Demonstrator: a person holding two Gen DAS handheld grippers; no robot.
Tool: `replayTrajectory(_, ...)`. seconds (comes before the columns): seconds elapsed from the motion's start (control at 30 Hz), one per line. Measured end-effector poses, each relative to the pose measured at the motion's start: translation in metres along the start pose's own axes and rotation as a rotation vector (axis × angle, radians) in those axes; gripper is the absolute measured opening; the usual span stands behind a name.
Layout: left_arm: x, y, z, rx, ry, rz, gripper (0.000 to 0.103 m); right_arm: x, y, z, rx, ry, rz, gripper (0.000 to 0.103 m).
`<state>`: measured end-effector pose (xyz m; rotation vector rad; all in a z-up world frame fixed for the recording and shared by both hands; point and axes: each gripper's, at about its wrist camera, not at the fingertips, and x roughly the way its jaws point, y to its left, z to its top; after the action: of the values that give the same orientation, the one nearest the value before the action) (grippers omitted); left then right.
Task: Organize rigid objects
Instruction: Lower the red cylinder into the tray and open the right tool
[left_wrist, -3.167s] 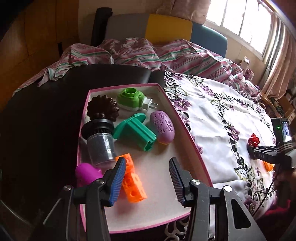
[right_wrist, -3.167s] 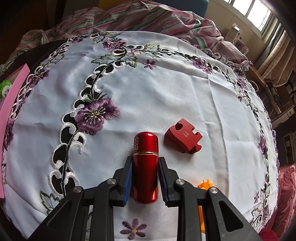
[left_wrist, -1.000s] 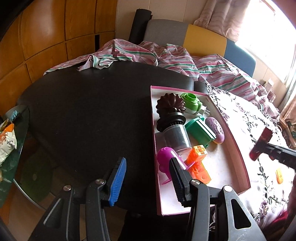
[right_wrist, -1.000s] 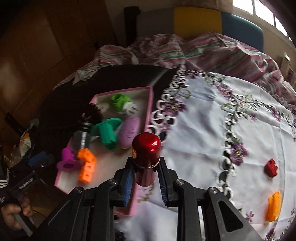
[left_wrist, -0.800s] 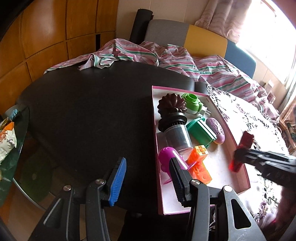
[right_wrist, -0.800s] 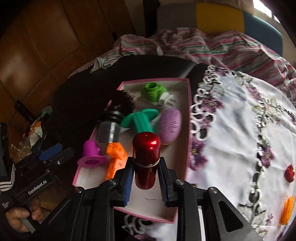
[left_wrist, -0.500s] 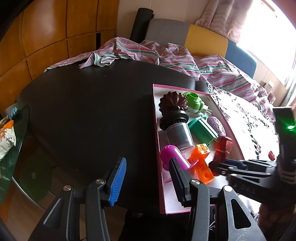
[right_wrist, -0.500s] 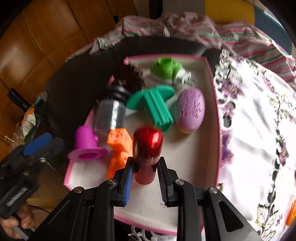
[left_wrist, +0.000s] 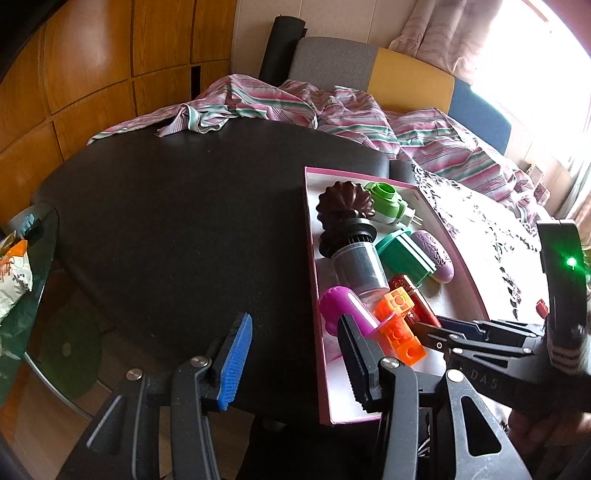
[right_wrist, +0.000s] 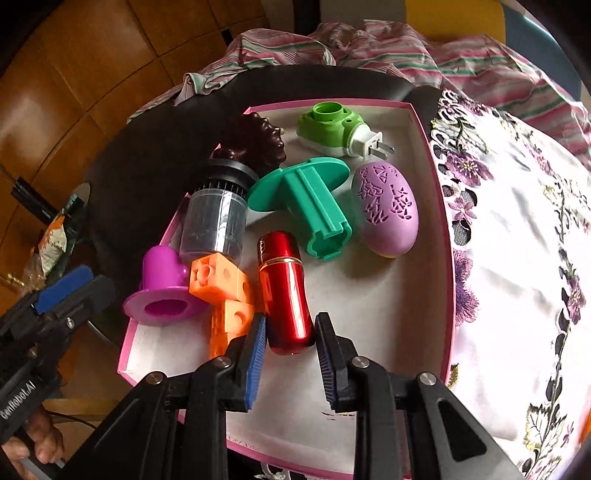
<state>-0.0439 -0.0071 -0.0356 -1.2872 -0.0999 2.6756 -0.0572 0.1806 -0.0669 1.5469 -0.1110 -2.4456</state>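
A shiny red cylinder lies on the floor of the pink-rimmed tray, next to the orange block. My right gripper is open, its fingers on either side of the cylinder's near end without gripping it. It also shows in the left wrist view, over the tray, with the red cylinder in front of it. My left gripper is open and empty above the black table, at the tray's left edge.
The tray also holds a magenta cup, a clear jar with black lid, a brown fluted mould, a green plug-in, a teal holder and a lilac oval. A white embroidered cloth lies right.
My right gripper carried the red cylinder from the cloth over the tray, lowered it beside the orange block and opened. The left gripper stayed open at the tray's left.
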Motion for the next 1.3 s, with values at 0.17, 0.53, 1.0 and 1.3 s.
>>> replayTrajectory(0.17, -0.002, 0.0, 0.002, 0.001, -0.006, 0.003, 0.049, -0.003, 0.003, -0.008, -0.003, 0.002, -0.003, 0.025)
replayTrajectory(0.53, -0.008, -0.005, 0.001, 0.023, -0.019, 0.003, 0.049, -0.007, -0.004, -0.015, 0.01, -0.007, -0.01, 0.025)
replayTrajectory(1.0, -0.013, -0.01, 0.002, 0.043, -0.031, 0.01, 0.049, -0.011, -0.014, -0.016, 0.058, -0.002, 0.022, 0.029)
replayTrajectory(1.3, -0.016, -0.018, 0.0, 0.065, -0.033, 0.011, 0.049, -0.023, -0.018, -0.017, 0.067, -0.036, 0.021, 0.035)
